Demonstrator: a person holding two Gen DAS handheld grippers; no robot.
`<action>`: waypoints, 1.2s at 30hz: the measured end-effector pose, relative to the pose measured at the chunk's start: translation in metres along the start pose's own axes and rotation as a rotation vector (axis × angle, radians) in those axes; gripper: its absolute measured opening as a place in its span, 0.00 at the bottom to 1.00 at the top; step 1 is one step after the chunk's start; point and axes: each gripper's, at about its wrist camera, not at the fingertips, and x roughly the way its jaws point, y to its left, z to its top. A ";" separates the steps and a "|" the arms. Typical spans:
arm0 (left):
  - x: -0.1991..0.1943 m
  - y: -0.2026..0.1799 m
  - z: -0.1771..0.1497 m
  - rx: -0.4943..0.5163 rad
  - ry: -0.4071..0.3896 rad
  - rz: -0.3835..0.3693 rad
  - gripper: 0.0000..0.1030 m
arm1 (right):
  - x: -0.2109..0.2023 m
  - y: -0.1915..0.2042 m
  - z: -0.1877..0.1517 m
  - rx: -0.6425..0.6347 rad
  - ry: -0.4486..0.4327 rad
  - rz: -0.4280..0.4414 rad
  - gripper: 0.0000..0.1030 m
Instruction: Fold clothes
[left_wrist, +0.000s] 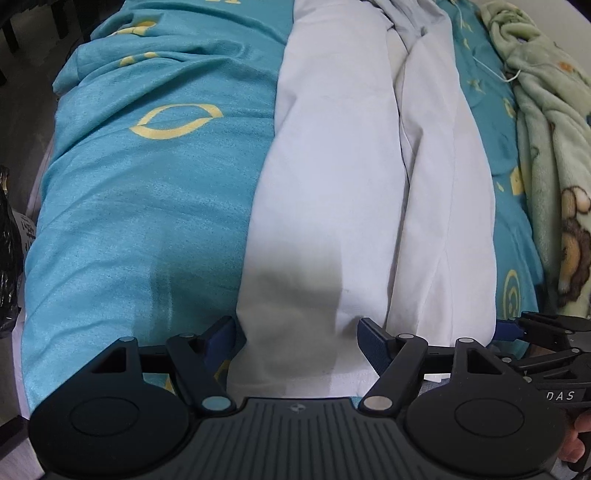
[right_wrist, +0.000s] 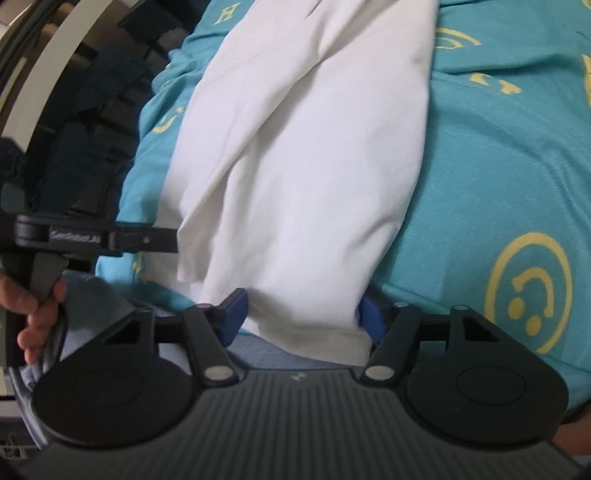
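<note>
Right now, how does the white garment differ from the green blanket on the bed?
The white garment is plain, while the green blanket carries printed cartoon animals. The garment is thin and smooth, lying lengthwise down the middle of the teal bedspread; the blanket is fleecy and bunched along the bed's edge. Both open grippers, left and right, straddle the garment's hem, not the blanket. Both lie on the bedspread.

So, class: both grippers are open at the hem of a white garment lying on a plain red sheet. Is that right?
Not quite. The sheet is teal with yellow patterns, not plain red; both wrist views show it. The rest stands: the left gripper and the right gripper are open at the hem of the white garment.
</note>
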 end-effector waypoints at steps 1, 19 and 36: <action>0.000 -0.002 -0.001 0.008 0.001 0.005 0.72 | 0.000 0.000 0.000 -0.001 0.000 -0.001 0.60; -0.028 -0.001 -0.006 0.048 -0.071 -0.116 0.03 | -0.023 0.002 -0.002 -0.014 -0.087 0.022 0.07; -0.213 -0.034 -0.086 -0.048 -0.461 -0.454 0.02 | -0.164 0.003 -0.066 0.039 -0.410 0.095 0.06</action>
